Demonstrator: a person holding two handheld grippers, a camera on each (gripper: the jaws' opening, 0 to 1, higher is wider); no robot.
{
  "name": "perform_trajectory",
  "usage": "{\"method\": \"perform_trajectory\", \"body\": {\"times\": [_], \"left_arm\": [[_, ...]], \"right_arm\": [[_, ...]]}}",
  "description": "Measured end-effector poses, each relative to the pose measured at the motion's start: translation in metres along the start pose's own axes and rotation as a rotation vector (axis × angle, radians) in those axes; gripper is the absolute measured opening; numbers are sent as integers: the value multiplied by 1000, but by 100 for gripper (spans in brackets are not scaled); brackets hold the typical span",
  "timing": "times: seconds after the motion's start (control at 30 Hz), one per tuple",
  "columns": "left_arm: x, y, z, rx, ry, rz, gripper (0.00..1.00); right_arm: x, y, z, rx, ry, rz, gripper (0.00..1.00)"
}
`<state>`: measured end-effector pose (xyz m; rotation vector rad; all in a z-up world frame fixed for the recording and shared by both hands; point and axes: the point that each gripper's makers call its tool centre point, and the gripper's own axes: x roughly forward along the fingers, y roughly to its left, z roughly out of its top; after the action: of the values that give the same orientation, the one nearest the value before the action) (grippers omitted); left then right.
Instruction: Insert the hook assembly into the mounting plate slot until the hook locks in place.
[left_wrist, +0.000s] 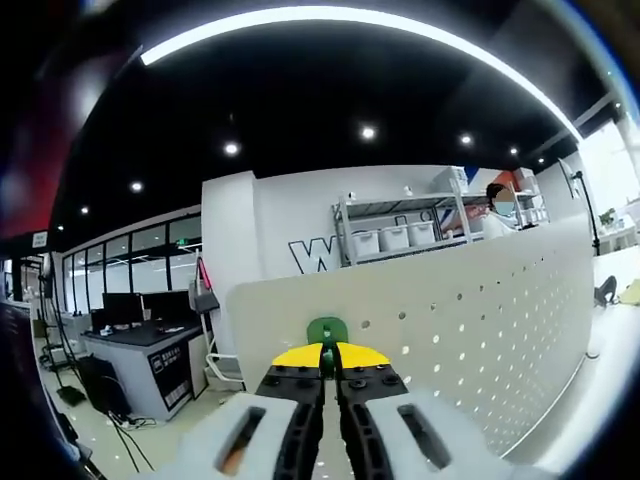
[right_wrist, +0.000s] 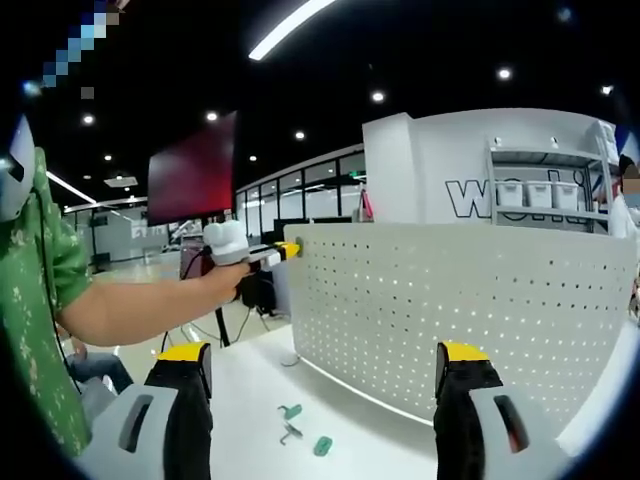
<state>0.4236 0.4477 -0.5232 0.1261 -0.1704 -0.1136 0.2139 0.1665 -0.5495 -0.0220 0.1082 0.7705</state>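
At 12 o'clock off its tips, left gripper (left_wrist: 330, 362) is clamped on green hook (left_wrist: 327, 331) against pegboard (left_wrist: 480, 330); right gripper (right_wrist: 322, 372) gapes wide, holding zip.

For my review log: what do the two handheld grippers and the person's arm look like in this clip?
Both tools share one design: pale grey moulded bodies, black fingers studded with screws, and yellow tips. The left claw shows this up close; the right claw has slot-shaped cut-outs in its grey shells, one showing red inside. The person's arm comes out of a short green patterned sleeve. No cables visible.
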Motion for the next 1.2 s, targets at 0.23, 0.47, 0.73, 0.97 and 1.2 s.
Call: {"method": "perform_trajectory", "body": {"times": [0.23,0.47,0.73,0.97,1.2], "left_arm": [[1,0,-2,14,2,-1,3],[3,-1,-7,28,2,5,3],[3,0,-7,28,0,4,3],[2,0,-13,6,19,9,3],[0,1,-15,-7,32,16,4]], "right_arm": [[0,-1,-2,-1,8,-3,95],[1,0,-3,0,10,1,95],[1,1,-3,-1,14,3,95],[1,2,-3,-4,18,6,94],[0,1,-4,-4,20,3,94]]}}
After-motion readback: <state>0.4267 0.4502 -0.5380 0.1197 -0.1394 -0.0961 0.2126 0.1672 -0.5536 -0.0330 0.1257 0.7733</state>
